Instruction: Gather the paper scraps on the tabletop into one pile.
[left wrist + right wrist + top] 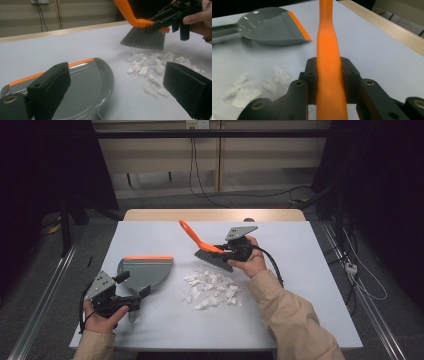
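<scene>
Two grippers are at work on the white table (310,285), and you have plenty of bare room on it. Your right gripper (231,251) is clamped on the orange handle of the brush (205,247), both pads pressing its sides, as the right gripper view shows at close range (329,82). You hold the brush above the table with its grey bristles pointing down, just behind the pile of paper scraps (212,289); whether the bristle tips touch the surface is hard to tell. The scraps lie near the middle of the table, well away from every edge.

Your left gripper (131,301) sits near the front left corner with its jaws spread apart, nothing pressed between them. The grey dustpan (145,272) lies flat just ahead of it, its orange lip facing the far side of the table. In the high view your gripper overlaps the dustpan's handle, so you cannot tell whether the jaws straddle it or rest beside it. In the left gripper view the dustpan (85,82) is cut off at the bottom edge.

A strip of bare table separates the dustpan from the scraps. Wide open surface stretches to the right of your right forearm and along the far edge, where a wooden rim (215,215) shows beyond the white cover. The front edge lies close under your left hand (105,317).
</scene>
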### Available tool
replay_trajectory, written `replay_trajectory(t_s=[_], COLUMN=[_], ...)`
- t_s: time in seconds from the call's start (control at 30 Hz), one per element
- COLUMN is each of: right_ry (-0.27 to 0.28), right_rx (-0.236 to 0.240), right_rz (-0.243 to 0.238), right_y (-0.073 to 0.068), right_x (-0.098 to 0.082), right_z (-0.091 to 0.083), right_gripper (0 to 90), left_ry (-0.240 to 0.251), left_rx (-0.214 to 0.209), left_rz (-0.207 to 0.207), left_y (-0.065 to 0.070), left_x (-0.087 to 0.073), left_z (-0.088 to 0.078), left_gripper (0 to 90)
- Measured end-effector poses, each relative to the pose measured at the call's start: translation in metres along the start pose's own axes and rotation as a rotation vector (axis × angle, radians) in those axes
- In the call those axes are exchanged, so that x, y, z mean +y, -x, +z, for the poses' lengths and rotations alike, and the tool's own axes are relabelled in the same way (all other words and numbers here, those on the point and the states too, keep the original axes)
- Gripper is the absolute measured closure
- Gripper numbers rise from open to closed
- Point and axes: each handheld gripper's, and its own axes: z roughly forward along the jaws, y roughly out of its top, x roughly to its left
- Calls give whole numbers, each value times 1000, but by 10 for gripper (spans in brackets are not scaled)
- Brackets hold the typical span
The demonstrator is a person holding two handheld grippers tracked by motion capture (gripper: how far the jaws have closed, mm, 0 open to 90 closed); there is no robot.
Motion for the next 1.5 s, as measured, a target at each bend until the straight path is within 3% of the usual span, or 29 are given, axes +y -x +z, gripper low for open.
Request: replay_trajectory(t_s=[0.13,0.23,0.47,0.63,0.7,0.73,0.8,0.9,1.03,1.1,1.17,1.3,1.4,1.5], right_ry=[-58,-107,-132,-105,-62,-48,-50,-57,-76,-76,-64,-120,-113,-114], right_rx=[-86,-161,-129,-92,-33,-30,-69,-104,-171,-177,-142,-102,-41,-30], right_rz=[-1,-41,-96,-75,-30,-39,-91,-96,-68,-32,-28,-129,-124,-147], right_y=[11,14,0,-16,-21,-25,-29,-23,-8,-4,-7,-29,-40,-48], right_x=[-11,-11,-15,-15,-13,-10,-3,-1,-7,-13,-15,-8,-7,-7], right_z=[-3,-8,-16,-14,-14,-14,-16,-17,-14,-9,-4,0,-1,-2], right_gripper=[714,714,714,714,714,714,714,714,714,715,715,715,715,715], left_ry=[-2,0,-2,1,3,2,-2,1,4,0,4,-1,1,0], left_rx=[1,3,3,0,-2,-2,-3,-6,-3,-4,-6,-7,-7,-7], left_rz=[1,2,3,5,3,-1,4,6,1,4,5,9,11,12], left_y=[-1,-1,0,1,1,2,1,2,1,1,1,0,0,0], left_x=[0,1,0,1,1,1,1,1,1,1,1,1,1,1], left_z=[0,0,0,0,1,1,1,1,1,1,1,0,-1,-2], left_gripper=[71,71,71,71,70,71,71,70,71,70,71,71,71,71])
